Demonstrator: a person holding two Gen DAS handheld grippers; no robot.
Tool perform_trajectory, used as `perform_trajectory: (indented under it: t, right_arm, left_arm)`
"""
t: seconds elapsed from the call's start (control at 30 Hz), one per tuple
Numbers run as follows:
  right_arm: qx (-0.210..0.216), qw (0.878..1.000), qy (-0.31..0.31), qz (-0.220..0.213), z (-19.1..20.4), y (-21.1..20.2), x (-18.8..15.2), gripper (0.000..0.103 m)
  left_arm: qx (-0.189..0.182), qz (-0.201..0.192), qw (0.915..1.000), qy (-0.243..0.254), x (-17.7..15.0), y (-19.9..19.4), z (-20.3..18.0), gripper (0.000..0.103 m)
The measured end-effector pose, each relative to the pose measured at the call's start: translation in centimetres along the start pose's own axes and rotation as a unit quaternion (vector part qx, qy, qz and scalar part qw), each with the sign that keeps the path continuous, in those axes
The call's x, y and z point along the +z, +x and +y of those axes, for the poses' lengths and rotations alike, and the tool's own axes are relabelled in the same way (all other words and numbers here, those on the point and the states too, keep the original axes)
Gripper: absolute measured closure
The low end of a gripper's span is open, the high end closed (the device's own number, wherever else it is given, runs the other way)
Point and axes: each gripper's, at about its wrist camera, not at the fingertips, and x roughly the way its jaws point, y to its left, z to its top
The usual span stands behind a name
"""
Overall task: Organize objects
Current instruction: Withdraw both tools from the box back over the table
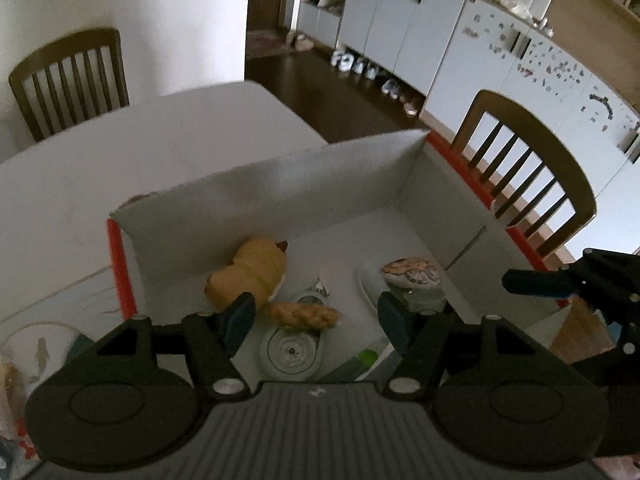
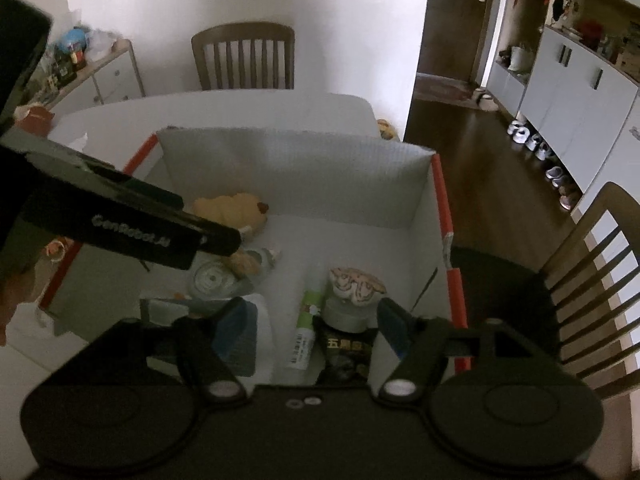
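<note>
A white cardboard box [image 1: 280,184] [image 2: 288,164] with red edges stands on the table and holds several objects. A yellow plush toy [image 1: 252,272] [image 2: 228,208] lies near its back wall. A clear glass jar [image 1: 290,350] [image 2: 212,280] lies on its side with a braided bread-like toy [image 1: 304,314] [image 2: 244,262] against it. A jar with a patterned lid [image 1: 412,274] [image 2: 354,284], a green-and-white tube [image 2: 306,328] and a black packet [image 2: 346,354] lie at the right. My left gripper [image 1: 316,316] hangs open above the jar, holding nothing. My right gripper [image 2: 312,328] hangs open above the tube and packet, also holding nothing.
The box sits on a white table [image 1: 100,176] [image 2: 240,108]. Wooden chairs [image 1: 68,76] [image 1: 532,172] [image 2: 244,56] [image 2: 592,264] stand around it. White cabinets [image 1: 500,68] [image 2: 568,92] and shoes [image 2: 536,148] line the dark floor on the right. A cluttered sideboard [image 2: 92,68] stands at the far left.
</note>
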Motion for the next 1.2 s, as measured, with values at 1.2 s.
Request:
perform_trajectory:
  t: [1.2]
  right_arm:
    - [0.018, 0.998, 0.039, -0.05, 16.6, -3.5, -1.2, 0.017]
  left_arm:
    - [-0.039, -0.09, 0.9949, -0.021, -13.1, -15.5, 15.1, 0.014]
